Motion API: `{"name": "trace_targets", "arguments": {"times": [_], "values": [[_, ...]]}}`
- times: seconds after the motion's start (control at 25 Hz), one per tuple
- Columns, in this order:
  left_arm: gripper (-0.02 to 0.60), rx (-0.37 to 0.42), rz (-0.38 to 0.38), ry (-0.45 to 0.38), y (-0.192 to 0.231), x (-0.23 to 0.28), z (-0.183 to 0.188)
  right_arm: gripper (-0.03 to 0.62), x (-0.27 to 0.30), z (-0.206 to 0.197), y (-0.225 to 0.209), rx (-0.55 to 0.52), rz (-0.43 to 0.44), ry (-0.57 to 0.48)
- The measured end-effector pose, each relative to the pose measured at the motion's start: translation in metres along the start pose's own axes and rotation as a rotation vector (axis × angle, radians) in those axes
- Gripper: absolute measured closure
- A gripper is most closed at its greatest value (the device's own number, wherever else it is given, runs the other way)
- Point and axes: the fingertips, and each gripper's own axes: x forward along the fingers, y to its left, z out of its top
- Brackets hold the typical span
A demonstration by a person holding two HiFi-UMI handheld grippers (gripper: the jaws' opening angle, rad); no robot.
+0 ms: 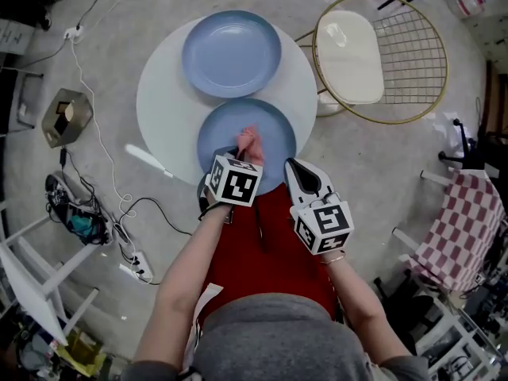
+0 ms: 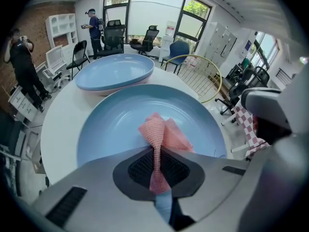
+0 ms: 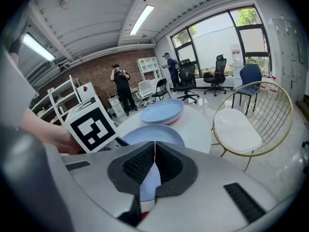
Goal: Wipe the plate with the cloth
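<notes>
Plate point(image 1: 274, 129), blue, is shown in the head view on a round white surface point(image 1: 163, 105), with the pink cloth point(image 1: 248, 141) bunched on it and a second plate point(image 1: 231, 53) close behind. Nothing steadies it, so it could be shoved into that second plate by a hard wipe.

In the left gripper view, the left tongs point(image 2: 157, 170) are pinched on a thin fold of cloth, which could be dragged free.

In the right gripper view, the right tongs point(image 3: 154, 161) are pressed together, empty, near the plate's rim.

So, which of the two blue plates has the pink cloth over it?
The plate nearer the person; the left gripper holds the cloth over it. The farther plate is bare.
</notes>
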Motion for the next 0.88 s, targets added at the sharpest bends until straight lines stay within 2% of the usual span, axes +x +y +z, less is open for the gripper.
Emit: {"name": "trace_targets", "arguments": {"times": [0.24, 0.48, 0.88], "values": [[0.552, -0.034, 0.061, 0.014, 0.027, -0.014, -0.020, 0.565, 0.012, 0.004, 0.023, -0.047, 0.058, 0.015], [0.552, -0.029, 0.154, 0.019, 0.050, -0.027, -0.033, 0.563, 0.019, 0.002, 0.036, -0.080, 0.091, 0.036], [0.552, -0.085, 0.189, -0.024, 0.082, -0.051, -0.045, 0.564, 0.022, 0.000, 0.054, -0.093, 0.084, 0.033]]}}
